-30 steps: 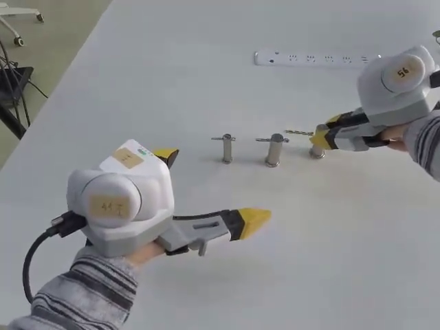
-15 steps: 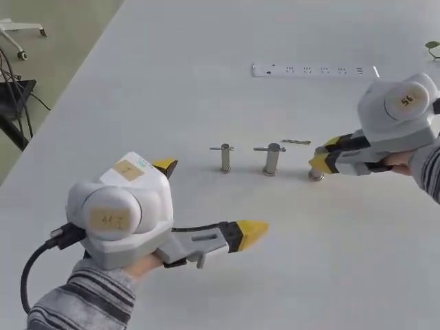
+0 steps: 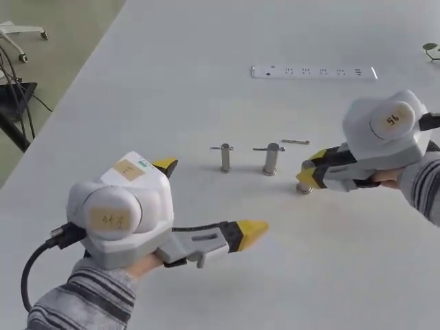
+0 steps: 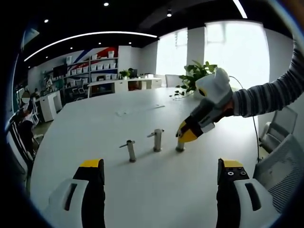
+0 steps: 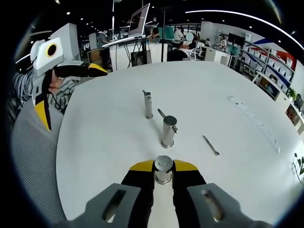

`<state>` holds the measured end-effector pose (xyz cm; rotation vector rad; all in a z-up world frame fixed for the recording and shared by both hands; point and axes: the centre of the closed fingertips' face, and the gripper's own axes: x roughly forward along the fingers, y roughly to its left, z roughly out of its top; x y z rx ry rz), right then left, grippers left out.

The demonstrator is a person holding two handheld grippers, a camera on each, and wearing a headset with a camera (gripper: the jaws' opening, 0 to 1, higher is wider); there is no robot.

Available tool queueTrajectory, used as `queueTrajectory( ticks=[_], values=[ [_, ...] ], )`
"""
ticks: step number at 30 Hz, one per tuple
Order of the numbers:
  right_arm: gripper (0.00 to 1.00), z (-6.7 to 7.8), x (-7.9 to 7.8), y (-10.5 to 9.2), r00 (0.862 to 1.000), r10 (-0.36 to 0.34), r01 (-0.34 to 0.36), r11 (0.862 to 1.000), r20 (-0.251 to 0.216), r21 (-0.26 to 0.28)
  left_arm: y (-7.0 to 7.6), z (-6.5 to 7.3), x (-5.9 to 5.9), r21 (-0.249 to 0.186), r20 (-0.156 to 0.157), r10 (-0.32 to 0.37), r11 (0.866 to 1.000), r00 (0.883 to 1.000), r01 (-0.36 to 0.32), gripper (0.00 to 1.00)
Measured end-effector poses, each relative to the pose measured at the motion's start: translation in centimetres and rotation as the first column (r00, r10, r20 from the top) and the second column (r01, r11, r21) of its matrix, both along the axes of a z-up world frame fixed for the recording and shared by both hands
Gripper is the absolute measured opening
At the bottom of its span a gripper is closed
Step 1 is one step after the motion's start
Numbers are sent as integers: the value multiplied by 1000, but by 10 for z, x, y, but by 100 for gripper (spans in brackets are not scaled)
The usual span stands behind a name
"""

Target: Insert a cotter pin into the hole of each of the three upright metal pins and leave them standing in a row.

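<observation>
Left pin (image 3: 225, 157) and middle pin (image 3: 271, 158) are cottered; right tool (image 3: 306, 177) clamps third pin (image 5: 163, 164), its cotter pin (image 3: 295, 141) lying loose; left tool (image 4: 161, 165) gapes wide.

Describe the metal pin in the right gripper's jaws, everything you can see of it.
The metal pin is a short silvery cylinder with a flat round top, standing upright. The right gripper is shut on its upper part, one yellow-tipped jaw on each side. Its foot shows below the jaws and seems to rest on the white table. Nothing sticks out of its sides.
</observation>
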<state>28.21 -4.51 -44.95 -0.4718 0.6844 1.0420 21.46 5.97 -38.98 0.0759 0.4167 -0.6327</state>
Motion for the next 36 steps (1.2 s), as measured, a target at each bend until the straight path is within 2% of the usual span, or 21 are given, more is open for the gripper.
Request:
queueTrajectory(
  ticks=[10, 21, 25, 30, 33, 36],
  values=[
    [8, -1, -7, 17, 1000, 20, -20, 999, -11, 37, 3, -3, -1, 0, -10, 14, 1000, 1000, -14, 99],
    [9, -2, -11, 23, 1000, 26, -25, 997, -14, 71, 2, -6, -2, 2, -18, 13, 1000, 1000, -13, 98],
    [9, -3, -9, 23, 998, 54, -54, 997, 12, 57, 1, -6, -2, 3, -20, 9, 1000, 1000, -9, 98],
    [9, -3, -10, 24, 998, 53, -54, 996, 19, 71, 0, -7, -2, 3, -22, 6, 1000, 1000, -6, 98],
    [10, -8, -13, 21, 997, 68, -69, 997, 23, 46, 0, -8, -3, 7, -25, 5, 1000, 1000, -5, 98],
    [13, -9, -16, 20, 997, 73, -74, 996, 22, 47, 0, -8, -3, 8, -27, 7, 1000, 1000, -7, 98]
  ],
)
